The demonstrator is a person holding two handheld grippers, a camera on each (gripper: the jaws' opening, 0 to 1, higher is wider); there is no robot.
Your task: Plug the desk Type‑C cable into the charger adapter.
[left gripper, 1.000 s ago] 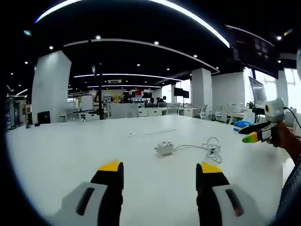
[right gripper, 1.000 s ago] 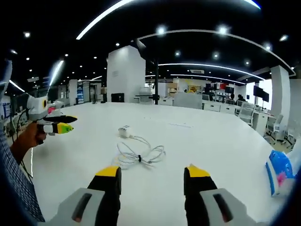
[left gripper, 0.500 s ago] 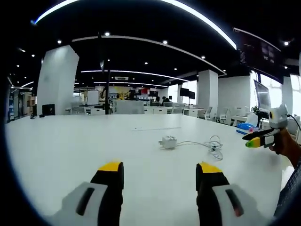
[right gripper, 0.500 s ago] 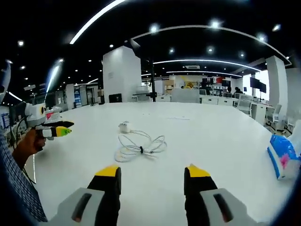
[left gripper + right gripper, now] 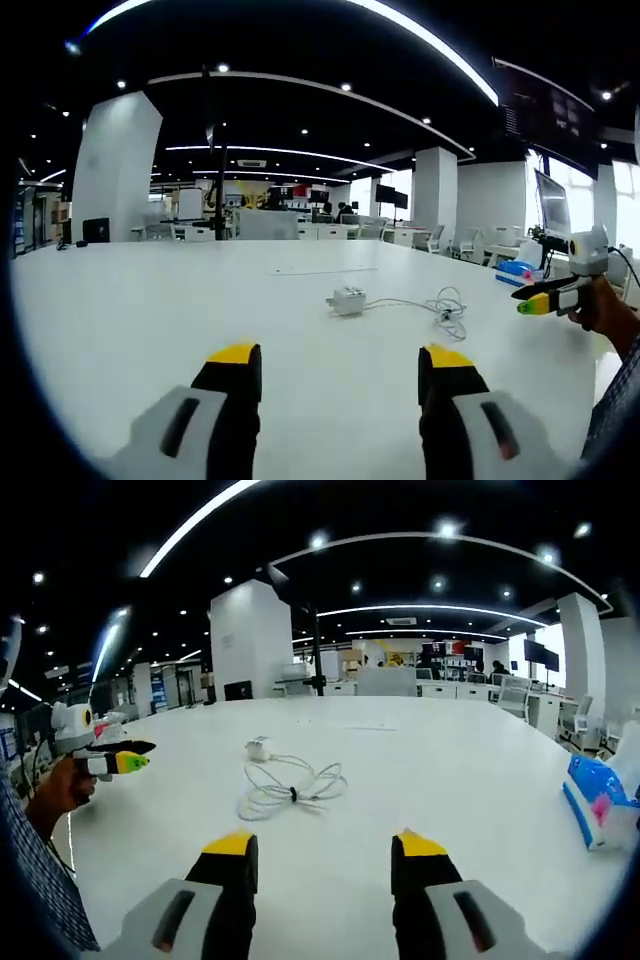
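A small white charger adapter (image 5: 347, 299) (image 5: 259, 749) sits out on the white table (image 5: 150, 310) (image 5: 470, 780). A white cable (image 5: 446, 308) (image 5: 290, 791) runs from beside it into a loose bundled coil. Whether its plug touches the adapter is too small to tell. My left gripper (image 5: 340, 362) is open and empty, well short of the adapter. My right gripper (image 5: 318, 847) is open and empty, short of the coil. The right gripper (image 5: 540, 297) enters the left gripper view from the right, held by a hand. The left gripper (image 5: 120, 757) enters the right gripper view from the left.
A blue-and-white packet (image 5: 598, 810) (image 5: 515, 268) lies near the table's edge, right of the coil in the right gripper view. Behind the table are office desks, chairs and white pillars (image 5: 108, 170). A checked sleeve (image 5: 40, 880) shows at the left.
Both views have shifted a little with the hands. The adapter, cable and packet lie where they were, and both grippers remain open.
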